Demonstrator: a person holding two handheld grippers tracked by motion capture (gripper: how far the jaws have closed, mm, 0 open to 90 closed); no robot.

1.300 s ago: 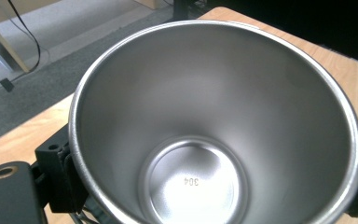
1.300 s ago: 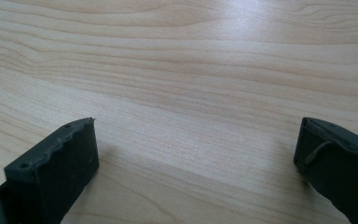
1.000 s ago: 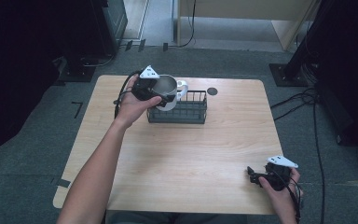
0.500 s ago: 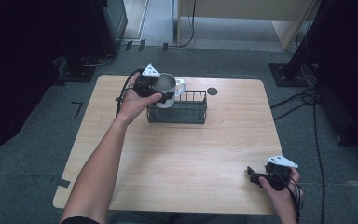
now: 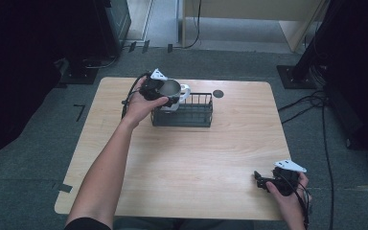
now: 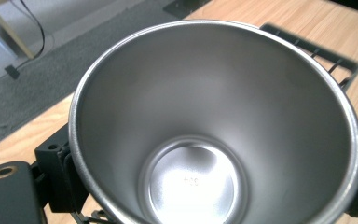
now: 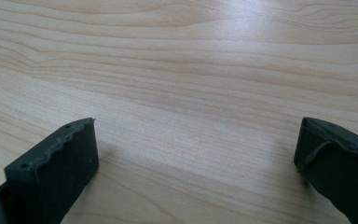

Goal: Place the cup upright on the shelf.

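Observation:
A white mug with a steel inside hangs over the left end of a black wire basket at the far middle of the table. My left gripper is shut on the mug. In the left gripper view the mug is seen from above, its bare steel bottom showing, with the jaws pressed on either side of its wall and the basket beyond its rim. My right gripper rests open near the table's front right corner. Its jaws stand wide apart over bare wood in the right gripper view.
A small dark round disc lies on the table just behind the basket's right end. The wooden table stands on grey carpet, with cables and dark equipment stands around it.
The left hand and mug have shifted slightly. The right gripper has stayed still.

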